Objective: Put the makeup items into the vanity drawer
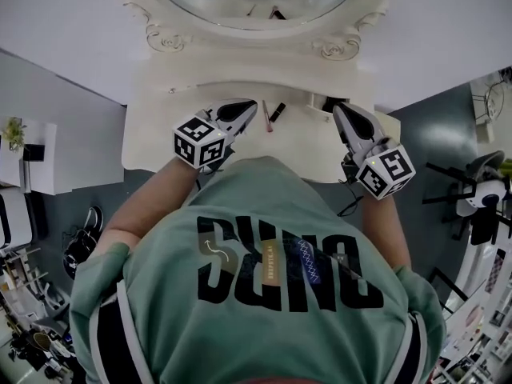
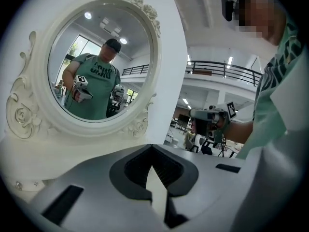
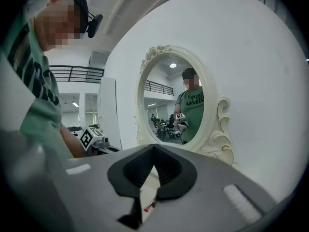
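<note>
On the cream vanity top (image 1: 160, 130), below the oval mirror (image 1: 256, 6), lie a pink pencil (image 1: 266, 116) and a short black stick (image 1: 277, 112). My left gripper (image 1: 250, 107) hovers just left of them, jaws shut with nothing between them. My right gripper (image 1: 338, 109) hangs over the top's right part, also shut and empty. In the left gripper view the jaws (image 2: 152, 147) point at the mirror (image 2: 96, 62). The right gripper view has its jaws (image 3: 154, 146) aimed at the mirror (image 3: 178, 100); a red-tipped item (image 3: 149, 206) shows through the slit below.
The person's green shirt hides the vanity's front edge in the head view. A white cabinet (image 1: 36, 154) stands on the left, and a black-legged stand with white gear (image 1: 480, 194) on the right. The wall rises directly behind the mirror.
</note>
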Demonstrator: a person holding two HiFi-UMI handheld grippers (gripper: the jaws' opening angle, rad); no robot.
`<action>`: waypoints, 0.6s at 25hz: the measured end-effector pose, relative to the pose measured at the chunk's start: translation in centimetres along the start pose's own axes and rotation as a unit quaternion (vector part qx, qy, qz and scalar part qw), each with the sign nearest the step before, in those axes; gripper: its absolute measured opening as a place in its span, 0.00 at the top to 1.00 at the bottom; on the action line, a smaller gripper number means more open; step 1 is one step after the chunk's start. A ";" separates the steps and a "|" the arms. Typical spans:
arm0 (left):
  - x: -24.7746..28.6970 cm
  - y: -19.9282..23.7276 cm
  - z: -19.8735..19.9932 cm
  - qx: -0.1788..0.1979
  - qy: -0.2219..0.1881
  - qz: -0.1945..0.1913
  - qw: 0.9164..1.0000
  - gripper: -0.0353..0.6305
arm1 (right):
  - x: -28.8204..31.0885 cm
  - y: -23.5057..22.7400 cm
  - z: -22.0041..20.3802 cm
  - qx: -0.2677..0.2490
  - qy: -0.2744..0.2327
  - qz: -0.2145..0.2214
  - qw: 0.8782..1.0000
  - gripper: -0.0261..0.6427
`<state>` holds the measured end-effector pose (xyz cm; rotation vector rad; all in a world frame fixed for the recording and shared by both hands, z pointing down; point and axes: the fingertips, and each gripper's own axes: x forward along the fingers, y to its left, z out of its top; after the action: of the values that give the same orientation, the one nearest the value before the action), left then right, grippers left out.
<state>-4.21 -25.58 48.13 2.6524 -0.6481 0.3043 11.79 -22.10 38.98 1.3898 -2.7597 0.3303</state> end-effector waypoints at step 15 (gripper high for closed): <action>11.1 3.6 -14.7 0.039 0.255 0.055 0.965 0.87 | -1.3 -4.1 -5.2 0.052 0.018 -0.001 0.998 0.95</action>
<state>2.01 -26.75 65.76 2.4555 -0.6155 1.0197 15.50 -22.35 44.64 1.3923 -2.7479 0.5006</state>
